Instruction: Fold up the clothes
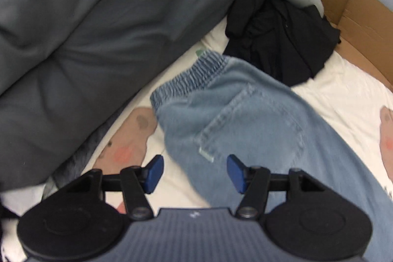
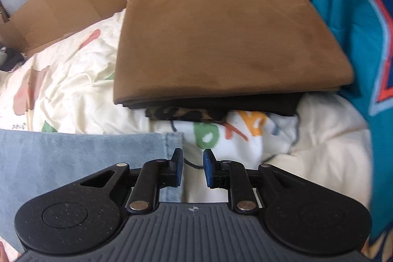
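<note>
Light blue jeans (image 1: 245,119) with an elastic waistband (image 1: 189,77) and a back pocket lie on the white printed bedsheet (image 1: 343,90). My left gripper (image 1: 195,172) hovers open just over the jeans below the pocket, nothing between its blue pads. In the right wrist view the hem end of the jeans (image 2: 81,158) lies at the lower left. My right gripper (image 2: 192,168) is open with a narrow gap, right beside the jeans' edge and holding nothing.
A dark grey duvet (image 1: 86,41) bulks at the left, a black garment heap (image 1: 282,41) behind the jeans, cardboard (image 1: 356,11) beyond. A folded brown cloth (image 2: 226,28) tops a stack over a white lettered garment (image 2: 233,129). A teal jersey (image 2: 356,41) hangs at the right.
</note>
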Tool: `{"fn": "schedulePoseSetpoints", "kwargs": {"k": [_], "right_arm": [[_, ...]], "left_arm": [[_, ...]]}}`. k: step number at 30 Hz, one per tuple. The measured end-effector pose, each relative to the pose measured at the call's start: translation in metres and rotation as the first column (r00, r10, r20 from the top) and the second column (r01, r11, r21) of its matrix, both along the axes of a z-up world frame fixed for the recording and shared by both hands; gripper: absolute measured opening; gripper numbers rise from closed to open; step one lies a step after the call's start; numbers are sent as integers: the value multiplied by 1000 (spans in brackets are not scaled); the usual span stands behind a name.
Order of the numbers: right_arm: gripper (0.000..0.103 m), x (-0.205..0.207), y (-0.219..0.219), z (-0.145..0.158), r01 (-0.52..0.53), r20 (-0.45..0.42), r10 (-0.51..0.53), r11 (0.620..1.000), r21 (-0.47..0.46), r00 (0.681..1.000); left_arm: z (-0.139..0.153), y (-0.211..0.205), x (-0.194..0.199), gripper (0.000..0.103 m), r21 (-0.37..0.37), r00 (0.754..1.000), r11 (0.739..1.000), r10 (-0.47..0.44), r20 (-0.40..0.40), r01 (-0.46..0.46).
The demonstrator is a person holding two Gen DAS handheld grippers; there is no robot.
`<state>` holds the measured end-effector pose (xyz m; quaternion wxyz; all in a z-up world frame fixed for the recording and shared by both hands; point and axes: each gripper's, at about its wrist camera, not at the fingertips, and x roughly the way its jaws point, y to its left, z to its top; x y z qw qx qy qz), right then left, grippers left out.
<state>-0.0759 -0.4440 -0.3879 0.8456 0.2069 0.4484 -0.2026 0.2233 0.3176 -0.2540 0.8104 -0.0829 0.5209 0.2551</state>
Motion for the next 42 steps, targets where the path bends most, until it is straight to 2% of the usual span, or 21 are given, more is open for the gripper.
{"fn": "schedulePoseSetpoints", "kwargs": {"k": [5,10,13,17,21,24,26,27,32,36,42], "right_arm": [[18,-15,8,8,25,-25,-25,1000,-19,999],[18,-10,29,11,-32,-58,31,999,-14,998],[18,3,39,1,-68,-96,67,998,-12,993],[18,16,54,-14,-74,-159,75,997,15,984],[18,26,67,-14,-68,-205,75,997,43,976],[20,33,72,-13,-68,-234,79,996,53,969],[27,36,72,-16,-74,-259,81,997,36,963],[27,38,71,-18,-68,-268,74,997,33,961],[27,38,65,-23,-30,-267,35,999,21,963],[27,34,69,-24,-34,-251,33,999,-3,967],[27,21,74,-21,-18,-252,13,1000,-20,968]], "left_arm": [[-15,10,28,59,17,1000,1000,-10,13,10],[-34,20,60,55,21,999,999,-24,21,24],[-48,27,85,54,48,999,999,-27,17,27],[-61,39,111,52,48,999,998,37,33,-39],[-69,39,124,52,42,995,995,87,42,-89],[-75,31,134,52,92,997,992,81,10,-82],[-80,31,142,53,126,995,988,97,-13,-95],[-83,32,146,53,138,994,985,108,-21,-104],[-95,37,162,54,193,995,979,79,-56,-67],[-101,50,165,51,165,997,985,62,-40,-55],[-107,59,173,49,141,998,990,36,-59,-28]]}}
